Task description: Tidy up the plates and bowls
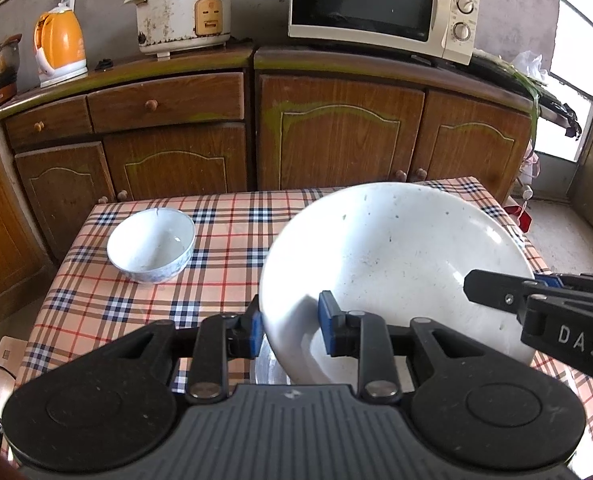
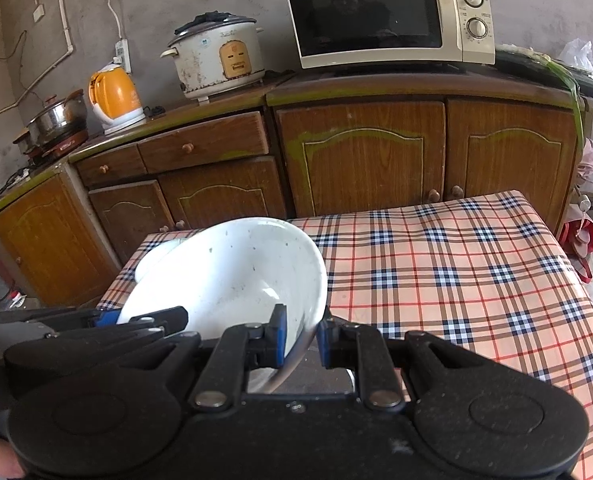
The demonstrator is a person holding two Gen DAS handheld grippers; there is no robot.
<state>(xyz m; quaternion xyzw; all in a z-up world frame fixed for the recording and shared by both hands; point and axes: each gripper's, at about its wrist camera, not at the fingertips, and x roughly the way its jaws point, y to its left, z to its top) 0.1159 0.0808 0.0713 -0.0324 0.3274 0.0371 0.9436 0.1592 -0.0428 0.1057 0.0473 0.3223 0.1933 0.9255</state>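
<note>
Cabinets (image 1: 336, 120): brown wood, doors and drawers, along the grey wall behind the table.

Table (image 2: 476, 272): covered in a plaid cloth of peach, navy and red, in front of the cabinets.

Microwave (image 1: 380, 4): cream, on the cabinet top, right of the rice cooker (image 1: 184, 12). An orange kettle (image 1: 60, 44) stands further left.

Large bowl (image 1: 396, 264): white, speckled, tilted and held above the cloth between my two grippers. In the right wrist view its rim runs down between my pads, its open side turned to the left.

Small bowl (image 1: 152, 244): white with a blue outside, upright on the cloth, left of the large bowl and apart from it.

My left gripper (image 1: 290, 330): clamped on the large bowl's near-left rim, one blue pad outside the wall, one inside.

My right gripper (image 2: 302, 334): clamped on the opposite rim, the thin wall pinched between both blue pads. In the left wrist view it reaches in from the right edge.
</note>
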